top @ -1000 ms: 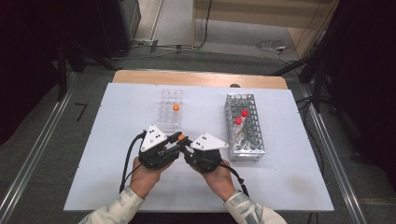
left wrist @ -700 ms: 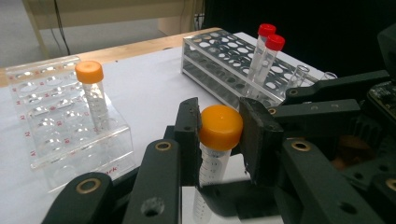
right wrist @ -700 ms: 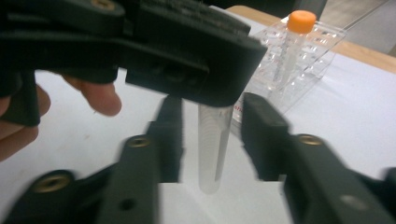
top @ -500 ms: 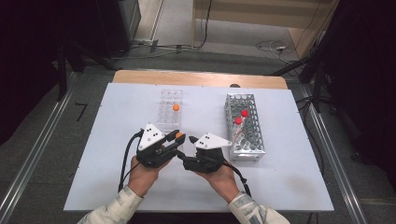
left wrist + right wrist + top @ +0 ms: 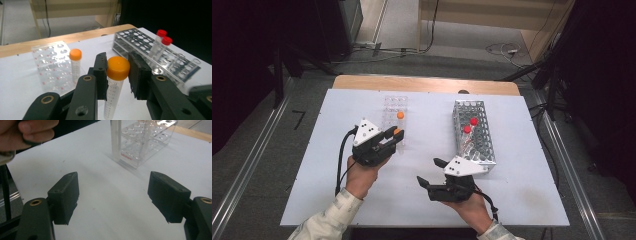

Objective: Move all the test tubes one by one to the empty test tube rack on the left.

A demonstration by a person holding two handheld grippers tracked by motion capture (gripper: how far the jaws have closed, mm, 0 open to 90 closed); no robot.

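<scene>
Left tool (image 5: pixel 117 75) pinches an orange-capped tube (image 5: pixel 113 87) just under the cap, held upright above the white surface (image 5: pixel 327 165), beside the clear rack (image 5: pixel 393 116) at its 6 o'clock end. Tube looks light, stiff, smooth plastic (prob. slippery lower down), so a grip near the cap w/ the pads seems safest. Right tool (image 5: pixel 120 197) is spread wide, empty, low at 5 o'clock. Metal rack (image 5: pixel 474 131) w/ two red-capped tubes (image 5: pixel 470 125) sits at 2 o'clock; open room betw. racks, surface edges well apart.

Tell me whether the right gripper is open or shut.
Open: the right gripper has its jaws standing wide apart with bare white table between them, gripping nothing.
</scene>
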